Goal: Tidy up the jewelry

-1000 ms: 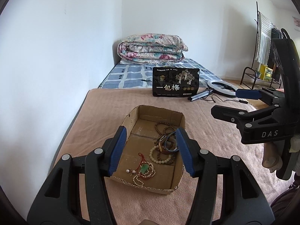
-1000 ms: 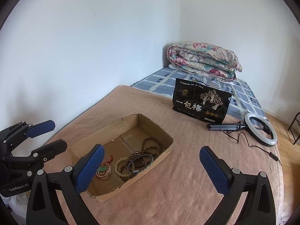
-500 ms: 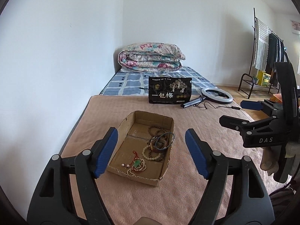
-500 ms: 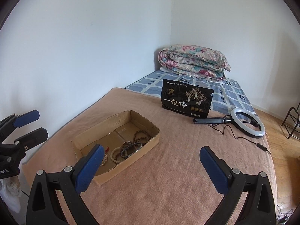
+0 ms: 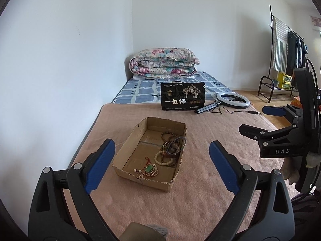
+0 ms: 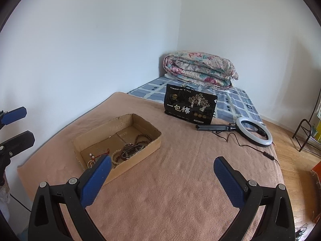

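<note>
An open cardboard box (image 5: 128, 146) (image 6: 152, 144) lies on the tan blanket. Inside it are bead bracelets (image 5: 163, 158) (image 6: 118, 157), dark bangles (image 5: 173, 147) (image 6: 130, 149) and a pearl string with a green pendant (image 5: 149, 169). My left gripper (image 5: 160, 164) is open and empty, held above and in front of the box. My right gripper (image 6: 162, 177) is open and empty, to the right of the box; it also shows in the left wrist view (image 5: 258, 120). The left gripper shows at the left edge of the right wrist view (image 6: 17, 126).
A black snack bag (image 5: 183, 96) (image 6: 189, 107) stands behind the box. A ring light on a folded tripod (image 5: 233, 100) (image 6: 253, 131) with a cable lies to its right. A folded floral quilt (image 5: 163, 63) (image 6: 200, 69) lies at the far wall. A clothes rack (image 5: 284, 46) stands on the right.
Both grippers have pulled back and up from the box. The left jaws have opened wider. The box looks smaller and farther off in both views.
</note>
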Demonstrator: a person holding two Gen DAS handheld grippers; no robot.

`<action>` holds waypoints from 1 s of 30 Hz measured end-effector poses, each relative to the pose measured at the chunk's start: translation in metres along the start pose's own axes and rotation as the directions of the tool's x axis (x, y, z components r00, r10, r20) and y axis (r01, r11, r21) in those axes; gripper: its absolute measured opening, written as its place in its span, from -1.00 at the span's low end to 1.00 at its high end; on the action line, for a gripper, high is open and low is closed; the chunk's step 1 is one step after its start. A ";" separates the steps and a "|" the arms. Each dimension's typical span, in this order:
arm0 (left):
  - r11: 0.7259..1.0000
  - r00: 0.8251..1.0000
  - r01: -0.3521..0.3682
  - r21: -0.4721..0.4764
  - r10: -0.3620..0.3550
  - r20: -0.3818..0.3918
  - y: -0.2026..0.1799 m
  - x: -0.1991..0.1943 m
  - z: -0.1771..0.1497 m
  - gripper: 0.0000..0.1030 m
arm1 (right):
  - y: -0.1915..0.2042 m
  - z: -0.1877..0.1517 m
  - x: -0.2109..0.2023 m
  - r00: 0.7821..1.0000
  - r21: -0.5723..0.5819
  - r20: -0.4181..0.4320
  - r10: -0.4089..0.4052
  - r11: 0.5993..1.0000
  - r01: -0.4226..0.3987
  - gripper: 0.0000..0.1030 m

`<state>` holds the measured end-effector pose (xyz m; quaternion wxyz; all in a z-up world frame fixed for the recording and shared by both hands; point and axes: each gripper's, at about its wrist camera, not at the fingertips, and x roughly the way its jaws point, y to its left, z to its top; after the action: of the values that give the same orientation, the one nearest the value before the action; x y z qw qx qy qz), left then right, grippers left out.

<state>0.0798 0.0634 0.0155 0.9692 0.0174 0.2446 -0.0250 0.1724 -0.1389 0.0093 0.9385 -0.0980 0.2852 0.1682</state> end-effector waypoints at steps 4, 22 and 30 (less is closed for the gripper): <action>1.000 1.000 -0.023 0.013 0.023 -0.014 -0.003 -0.001 -0.004 0.91 | -0.003 -0.003 -0.003 1.000 0.007 -0.001 -0.006 1.000 0.006 0.99; 0.998 0.998 -0.055 -0.017 0.055 -0.005 -0.005 -0.009 -0.004 1.00 | -0.014 -0.015 -0.007 0.999 0.027 -0.013 -0.046 0.999 0.046 0.99; 0.999 0.999 -0.054 -0.011 0.054 -0.003 -0.006 -0.011 -0.005 1.00 | -0.016 -0.016 -0.011 0.998 0.021 -0.009 -0.060 0.998 0.060 0.99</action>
<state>0.0677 0.0586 0.0164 0.9692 0.0185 0.2454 0.0024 0.1613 -0.1608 0.0041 0.9428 -0.0973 0.2881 0.1363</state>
